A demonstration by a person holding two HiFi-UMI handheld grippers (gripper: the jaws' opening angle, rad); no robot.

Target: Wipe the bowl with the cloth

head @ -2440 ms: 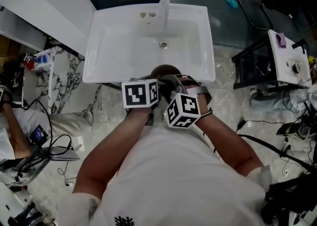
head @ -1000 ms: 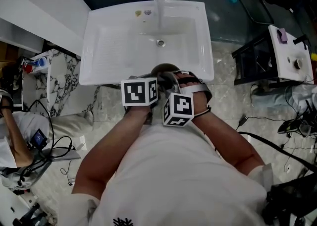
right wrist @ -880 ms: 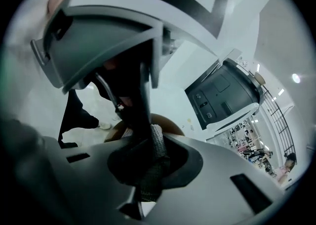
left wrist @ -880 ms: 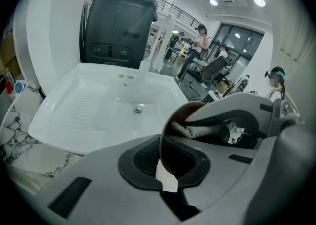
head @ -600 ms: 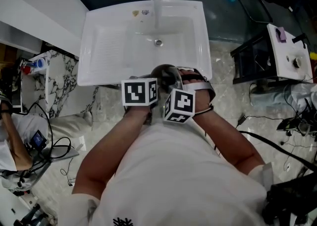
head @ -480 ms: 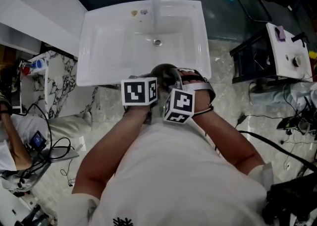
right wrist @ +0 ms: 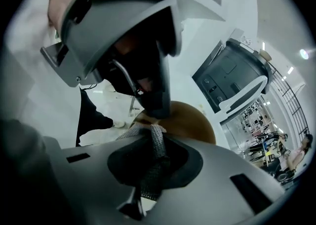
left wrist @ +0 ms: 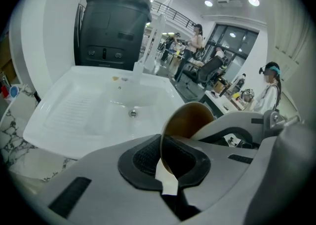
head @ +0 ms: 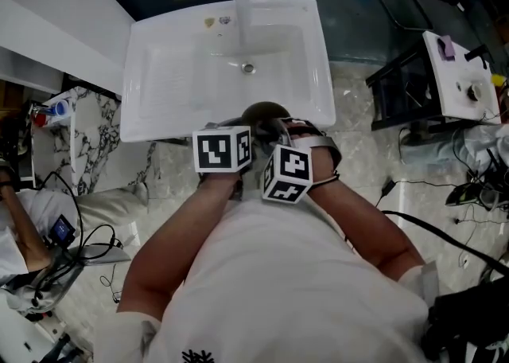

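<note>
Rolled slightly since earlier, the right tool clamps the grey cloth against the brown bowl, whose rim the left tool pinches; wiping looks under way.

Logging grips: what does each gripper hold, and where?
Left gripper clamps the brown bowl by its rim; right gripper pinches the grey cloth by a bunched fold.

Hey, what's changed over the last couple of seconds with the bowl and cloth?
The right gripper, shut on the cloth, has edged slightly toward the left gripper and rolled a little at the bowl. The left gripper keeps its grip on the rim; nothing taken or released.
</note>
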